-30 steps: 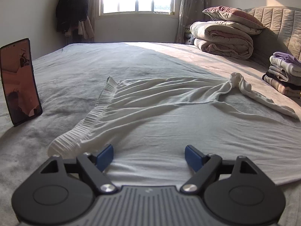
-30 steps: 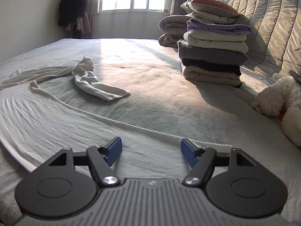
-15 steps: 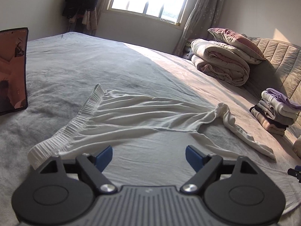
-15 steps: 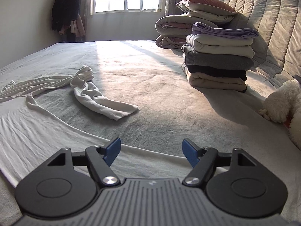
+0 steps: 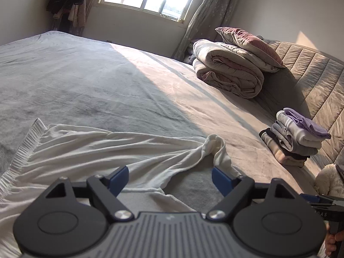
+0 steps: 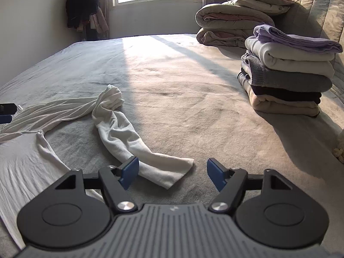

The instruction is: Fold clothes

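Both tongs, left [image 5: 169, 179] and right [image 6: 172, 173], gape apart (nothing held) above the white garment [image 5: 103, 150].

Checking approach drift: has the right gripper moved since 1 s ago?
Yes. The right gripper has come forward: the folded stack looms larger, and the white garment, its sleeve end once well ahead, now has that end between the open fingers.

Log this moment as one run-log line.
left tongs: open, over white garment | right tongs: open, by its loose sleeve end | garment unfolded on bed | folded stack near headboard
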Motion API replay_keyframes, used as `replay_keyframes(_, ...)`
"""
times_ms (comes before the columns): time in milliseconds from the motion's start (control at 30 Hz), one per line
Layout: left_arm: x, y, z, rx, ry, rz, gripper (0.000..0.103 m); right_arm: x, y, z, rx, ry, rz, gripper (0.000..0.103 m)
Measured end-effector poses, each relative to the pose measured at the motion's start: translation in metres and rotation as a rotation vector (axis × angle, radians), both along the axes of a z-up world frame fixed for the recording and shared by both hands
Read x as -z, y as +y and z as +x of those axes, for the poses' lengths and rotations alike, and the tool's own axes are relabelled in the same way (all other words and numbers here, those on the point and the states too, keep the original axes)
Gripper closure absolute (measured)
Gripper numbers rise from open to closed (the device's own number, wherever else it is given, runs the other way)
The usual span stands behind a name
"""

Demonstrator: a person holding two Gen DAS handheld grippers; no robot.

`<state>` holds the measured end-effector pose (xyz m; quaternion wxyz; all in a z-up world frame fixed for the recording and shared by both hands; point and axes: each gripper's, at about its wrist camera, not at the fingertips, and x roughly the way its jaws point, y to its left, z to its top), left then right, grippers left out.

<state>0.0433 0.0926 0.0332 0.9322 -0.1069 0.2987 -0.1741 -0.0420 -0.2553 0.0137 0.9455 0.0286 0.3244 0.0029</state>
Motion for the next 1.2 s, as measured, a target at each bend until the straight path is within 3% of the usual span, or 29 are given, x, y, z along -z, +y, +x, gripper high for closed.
replay_keyframes(100,-0.003,-0.009,0.023,0.009,-0.002,0.052,0.019,-0.004,-0.007,0.023,-0.009,0.031,0.04,0.049)
replay_keyframes(267,-0.003,-0.006,0.054,-0.023,0.013,0.114,0.02,-0.01,-0.006,0.062,-0.065,0.044,0.138,0.05)
replay_keyframes(600,0.004,0.074,0.086,-0.24,0.043,0.143,0.02,-0.012,0.044,0.127,-0.185,0.04,0.131,0.05)
replay_keyframes(900,0.015,0.154,0.112,-0.394,0.138,0.026,0.024,-0.024,0.092,0.206,-0.284,0.032,0.052,0.057)
replay_keyframes(1033,0.028,0.172,0.119,-0.39,0.194,-0.071,0.026,-0.019,0.11,0.231,-0.333,0.061,0.014,0.062)
replay_keyframes(1200,0.04,0.176,0.122,-0.365,0.205,-0.078,0.034,-0.005,0.134,0.243,-0.415,0.124,-0.086,0.063)
